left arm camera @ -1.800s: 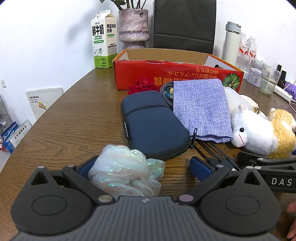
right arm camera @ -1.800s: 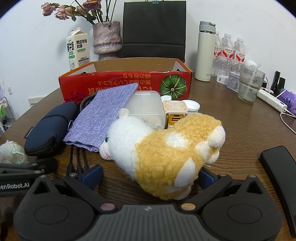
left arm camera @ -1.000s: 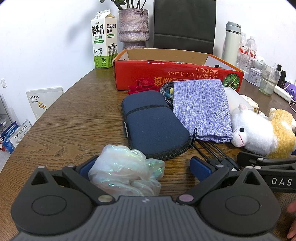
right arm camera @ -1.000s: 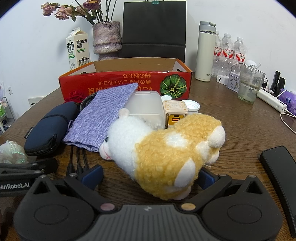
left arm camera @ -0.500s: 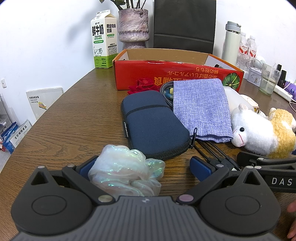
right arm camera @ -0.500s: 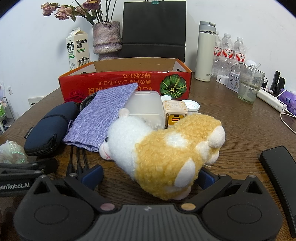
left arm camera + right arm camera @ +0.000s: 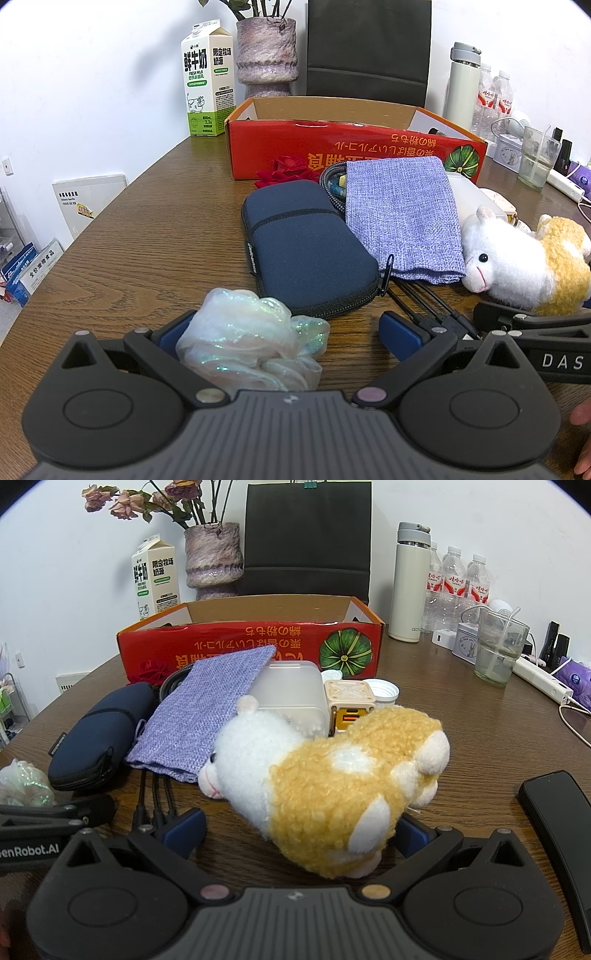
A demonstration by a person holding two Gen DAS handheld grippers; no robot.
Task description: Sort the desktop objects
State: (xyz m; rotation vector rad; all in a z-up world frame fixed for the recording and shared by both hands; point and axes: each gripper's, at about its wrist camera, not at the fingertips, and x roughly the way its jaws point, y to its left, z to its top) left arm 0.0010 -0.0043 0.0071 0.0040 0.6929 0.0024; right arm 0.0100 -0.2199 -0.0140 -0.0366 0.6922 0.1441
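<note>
— What's in the box?

— The red cardboard box [image 7: 251,646] stands open at the far side of my bench [image 7: 147,236], but its front wall hides the inside, so I cannot tell what it holds. A clear glass [image 7: 498,650] with a straw stands off to the right, near some water bottles [image 7: 458,579].

— And your tongs?

— My left tongs [image 7: 288,332] lie low on the bench, spread wide, with a shimmery white scrunchie [image 7: 251,339] between the fingers, touching the left pad; the right pad [image 7: 400,334] is clear of it. My right tongs [image 7: 295,827] are also spread wide, low, with the hind end of a white and tan plush toy [image 7: 332,775] between the fingers. The pads do not press it.

— What lies ahead of them?

— A navy zip pouch [image 7: 306,254] just beyond the scrunchie, a purple cloth bag [image 7: 402,221] beside and partly over it, black cables [image 7: 424,306] coming out from under the bag. A frosted plastic box [image 7: 291,698] and a small tan cube [image 7: 349,701] sit behind the plush toy.

— Any open room?

— Bare wood runs along the left edge of the bench, and to the right between the plush toy and a black flat case [image 7: 557,827].
</note>
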